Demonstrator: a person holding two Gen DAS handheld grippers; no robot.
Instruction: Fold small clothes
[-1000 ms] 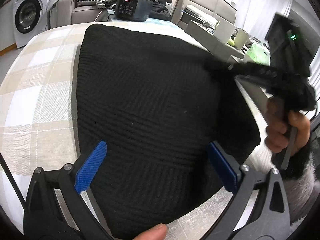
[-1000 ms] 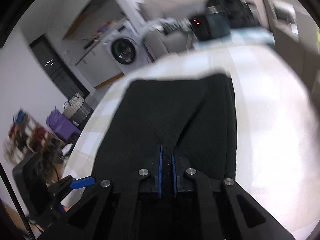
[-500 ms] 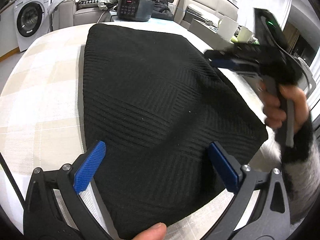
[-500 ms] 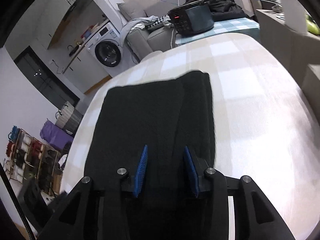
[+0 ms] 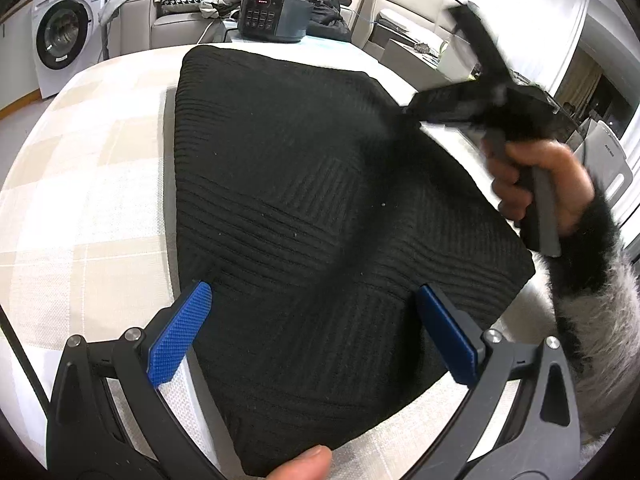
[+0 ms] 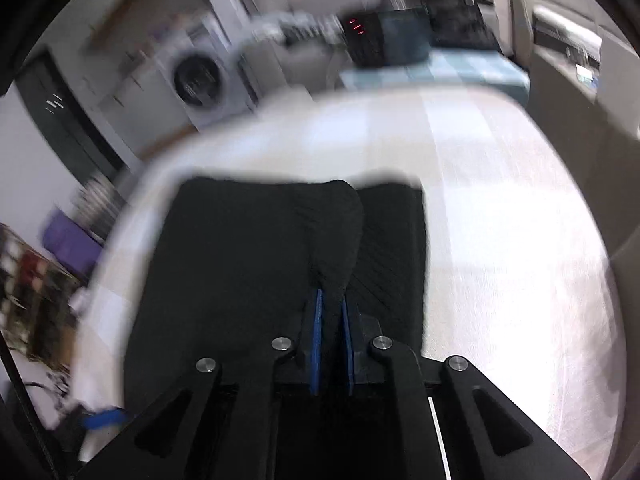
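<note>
A black ribbed-knit garment (image 5: 304, 208) lies on the checked table (image 5: 80, 184). The right gripper (image 6: 331, 312) has its jaws clamped on a raised fold; the left gripper (image 5: 316, 320) has its jaws wide apart.

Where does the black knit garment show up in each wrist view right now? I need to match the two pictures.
Left wrist: the black knit garment fills the centre, flat on the checked tablecloth, between the open left gripper fingers.
Right wrist: lower centre-left, a fold pinched in the right gripper.
Shared landmark: washing machine, upper left in both.
</note>
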